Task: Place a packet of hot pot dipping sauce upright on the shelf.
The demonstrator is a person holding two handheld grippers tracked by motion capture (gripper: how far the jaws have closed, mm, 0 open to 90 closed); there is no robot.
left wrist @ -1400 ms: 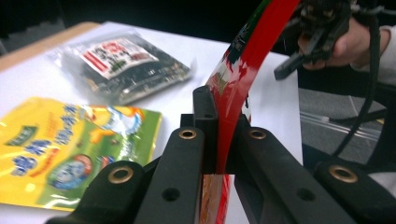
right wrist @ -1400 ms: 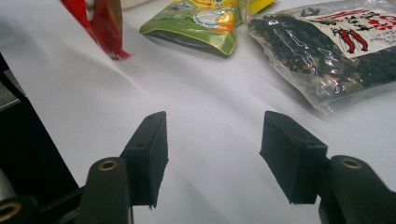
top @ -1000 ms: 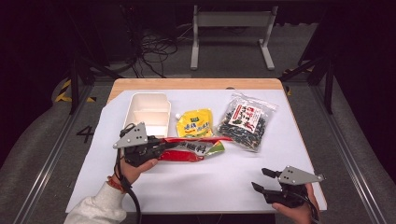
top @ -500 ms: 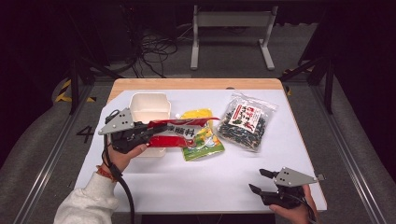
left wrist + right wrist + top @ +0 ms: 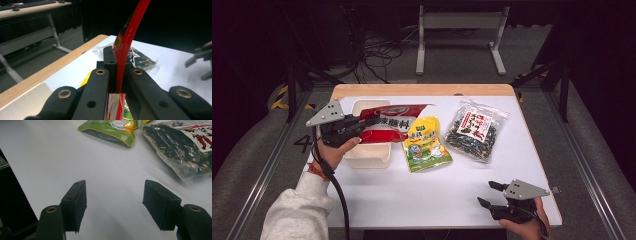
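The left claw (image 5: 368, 121) is clamped on the red packet's (image 5: 394, 122) edge, so it hangs over the white box (image 5: 371, 154) for dropping in. The right claw (image 5: 488, 194) rests apart and empty, with the yellow bag (image 5: 426, 144) well ahead.

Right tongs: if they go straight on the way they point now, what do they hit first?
Probably bare table first. The open right tongs hold nothing; farther along lie the green packet and the dark bag, but depth is hard to judge.

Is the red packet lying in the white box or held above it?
Held above it: the left gripper is clamped on the red packet, which hangs over the white box.
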